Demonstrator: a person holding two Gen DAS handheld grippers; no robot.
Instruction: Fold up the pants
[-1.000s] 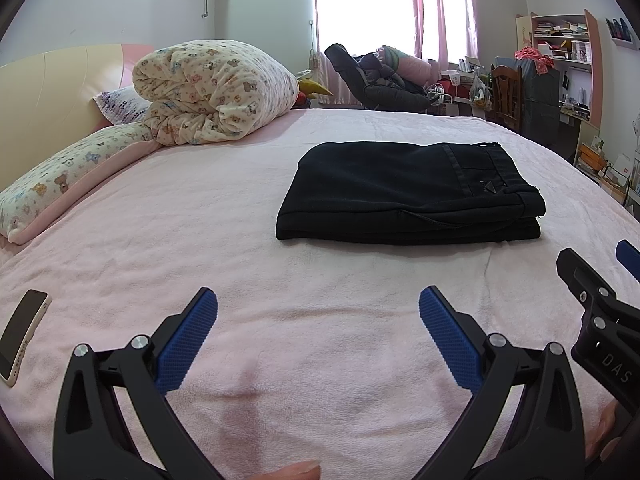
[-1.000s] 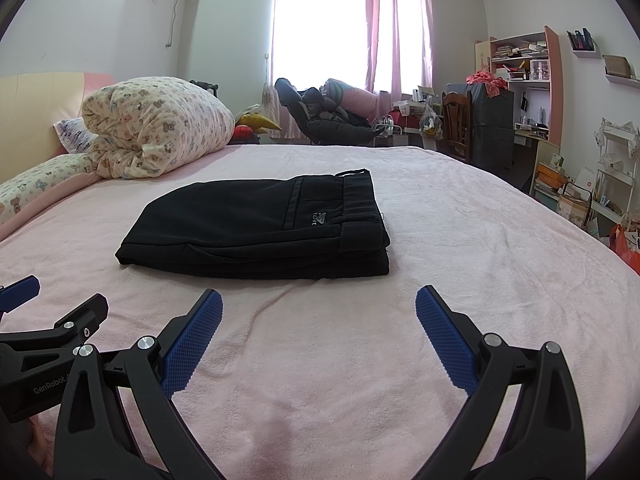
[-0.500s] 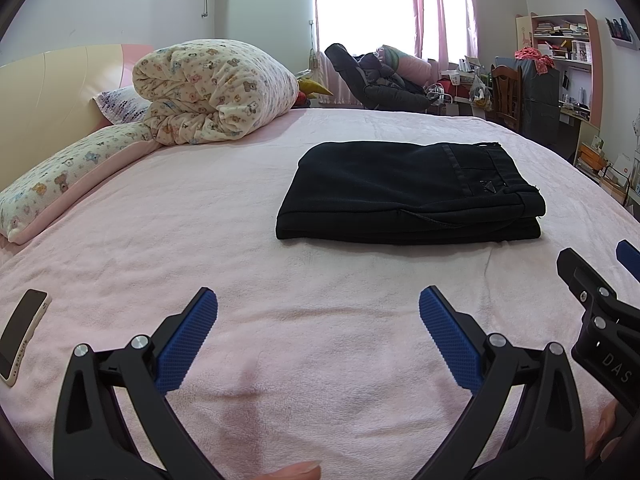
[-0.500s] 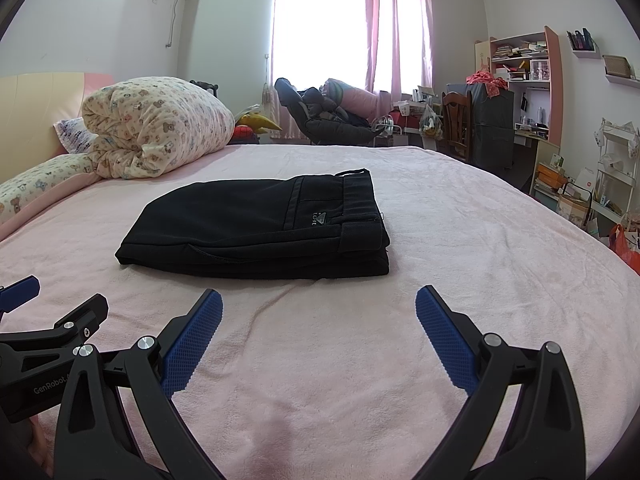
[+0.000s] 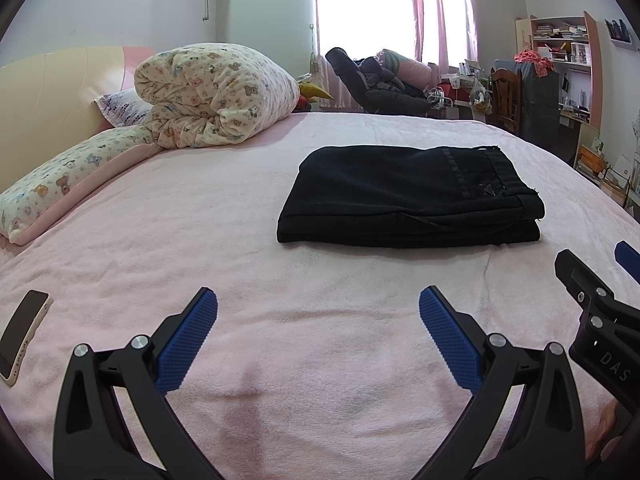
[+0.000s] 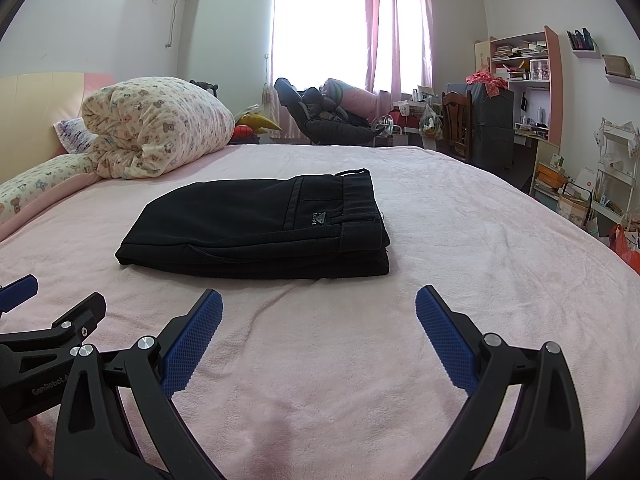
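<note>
**Folded pants on bed, both tools empty**

Left wrist view. We list the left tool [image 5: 318, 334] at the bottom of the frame, its two blue-padded fingers [image 5: 188, 340] spread wide with nothing between them, poised over the pink bed cover [image 5: 200, 232]. The black pants [image 5: 404, 196] lie folded into a flat rectangular stack on the bed, ahead of the tool and a little to the right, well apart from the fingertips; the waistband end points right. A phone [image 5: 22, 336] lies face up on the cover at the far left edge. A rolled teddy-print quilt [image 5: 212, 94] and a long matching pillow [image 5: 68, 184] sit at the head of the bed on the left. Part of the right tool [image 5: 600, 320] enters at the right edge. A sliver of skin shows at the lower right corner, possibly a hand, though we cannot tell for certain.

Right wrist view. We list the right tool [image 6: 318, 332], its blue fingers [image 6: 444, 340] likewise parted and holding nothing, above the bed cover [image 6: 460, 240]. The pants [image 6: 260, 224] rest ahead and slightly left, clear of the tool, with a small logo patch near the waistband. The left tool [image 6: 48, 332] shows at the lower left edge. The quilt [image 6: 156, 124] sits at the far left. Beyond the bed stand a curtained window [image 6: 332, 20], a reclined chair [image 6: 320, 116] heaped with clothes, and a bookshelf [image 6: 524, 64].
</note>
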